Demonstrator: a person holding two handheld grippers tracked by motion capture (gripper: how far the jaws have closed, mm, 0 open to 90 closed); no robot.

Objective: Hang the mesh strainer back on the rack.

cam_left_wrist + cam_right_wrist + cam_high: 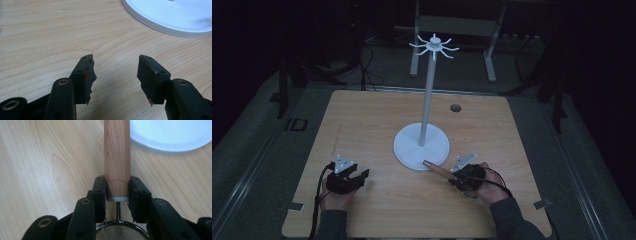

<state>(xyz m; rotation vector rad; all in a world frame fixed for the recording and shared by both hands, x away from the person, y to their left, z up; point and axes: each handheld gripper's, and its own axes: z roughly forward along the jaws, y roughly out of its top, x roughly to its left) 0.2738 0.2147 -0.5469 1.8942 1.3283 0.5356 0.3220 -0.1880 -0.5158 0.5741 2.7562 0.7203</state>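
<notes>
Small wire-mesh strainer with a wooden handle [117,157], clenched in my right tool [117,188]

It is held low over the light wooden desk [377,125], handle tip at the base of the white hook-topped stand [421,146]; hanging it probably remains. My left tool [115,72] rests released, empty.
</notes>
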